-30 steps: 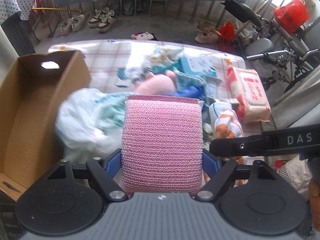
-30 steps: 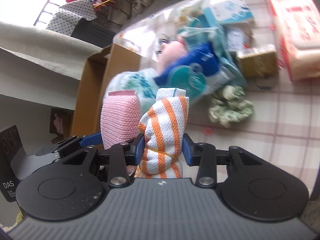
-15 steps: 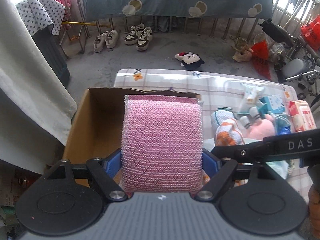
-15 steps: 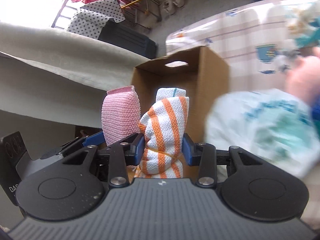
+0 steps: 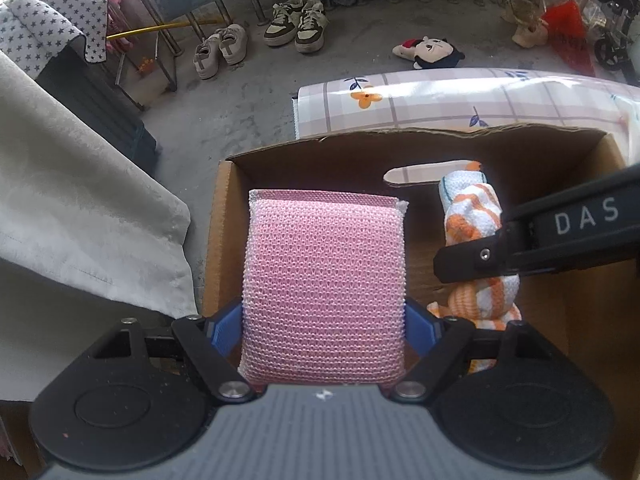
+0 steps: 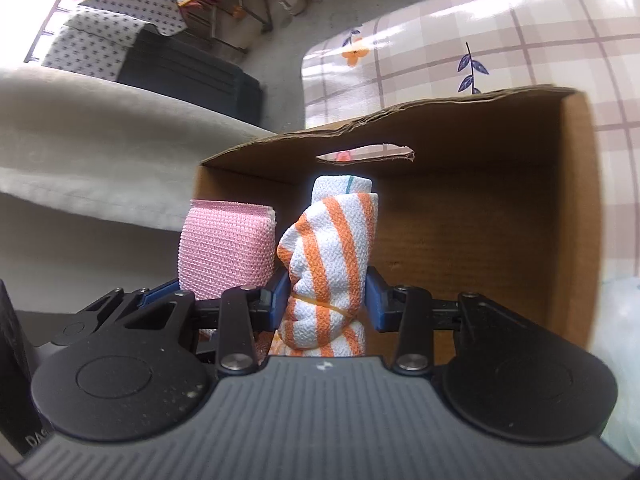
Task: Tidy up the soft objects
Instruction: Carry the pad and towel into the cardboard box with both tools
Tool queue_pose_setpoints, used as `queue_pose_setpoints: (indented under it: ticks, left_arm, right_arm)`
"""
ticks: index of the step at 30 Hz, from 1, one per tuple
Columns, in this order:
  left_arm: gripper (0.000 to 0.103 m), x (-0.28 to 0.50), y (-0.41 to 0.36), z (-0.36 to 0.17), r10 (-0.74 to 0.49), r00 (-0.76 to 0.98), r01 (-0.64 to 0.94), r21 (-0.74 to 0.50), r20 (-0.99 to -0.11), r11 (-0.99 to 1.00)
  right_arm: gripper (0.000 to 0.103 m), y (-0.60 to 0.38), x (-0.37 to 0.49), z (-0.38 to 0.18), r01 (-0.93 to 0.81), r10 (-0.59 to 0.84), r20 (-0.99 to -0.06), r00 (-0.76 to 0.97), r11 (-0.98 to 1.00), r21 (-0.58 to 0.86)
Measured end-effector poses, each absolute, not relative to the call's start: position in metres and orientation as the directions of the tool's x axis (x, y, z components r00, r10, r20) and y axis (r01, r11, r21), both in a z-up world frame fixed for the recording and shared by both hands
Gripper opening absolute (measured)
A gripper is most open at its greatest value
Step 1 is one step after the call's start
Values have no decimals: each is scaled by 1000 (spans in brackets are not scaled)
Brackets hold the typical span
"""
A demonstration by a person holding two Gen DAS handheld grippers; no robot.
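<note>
My left gripper (image 5: pixel 324 328) is shut on a pink mesh sponge (image 5: pixel 324 280) and holds it over the left part of an open cardboard box (image 5: pixel 440 140). My right gripper (image 6: pixel 328 300) is shut on a rolled orange-and-white striped towel (image 6: pixel 332 248) bound with a rubber band, and holds it over the same box (image 6: pixel 500 208). The towel also shows in the left wrist view (image 5: pixel 476 216), to the right of the sponge. The sponge shows in the right wrist view (image 6: pixel 228 240), just left of the towel. The box floor under both items is mostly hidden.
The box stands at the end of a table with a checked flowered cloth (image 5: pixel 460 96). A grey curtain (image 5: pixel 72 200) hangs left of the box. Shoes (image 5: pixel 296 28) and a plush toy (image 5: pixel 432 52) lie on the floor beyond. A white plastic bag (image 6: pixel 620 340) lies right of the box.
Both grippers have swung left from the pile of items on the table to over the open box, and moved lower and closer to it, each still holding its item.
</note>
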State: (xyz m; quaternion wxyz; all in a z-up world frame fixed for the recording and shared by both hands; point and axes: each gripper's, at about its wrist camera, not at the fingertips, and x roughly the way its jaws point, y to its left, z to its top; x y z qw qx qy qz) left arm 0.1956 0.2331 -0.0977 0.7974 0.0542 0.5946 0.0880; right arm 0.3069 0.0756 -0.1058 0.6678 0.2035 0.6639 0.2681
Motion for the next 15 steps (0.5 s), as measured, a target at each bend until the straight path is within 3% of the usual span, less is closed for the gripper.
queue_pose_setpoints:
  ticks: [7,10,15]
  left_arm:
    - [84,213,235,-133,212,244,-40,209,-946,977]
    - [89,216,230,-140,235,246,-11,240,-940,971]
    - [91,222,223,-147,254,232,17,265,-939,964]
  right_arm:
    - [40,100,323,-150,-51,588,-807,-53,805,591]
    - [42,107,325,-163,-44,581,-812,-53,811,583]
    - [53,115,328,-179,-17,575,-815,-62,816,577]
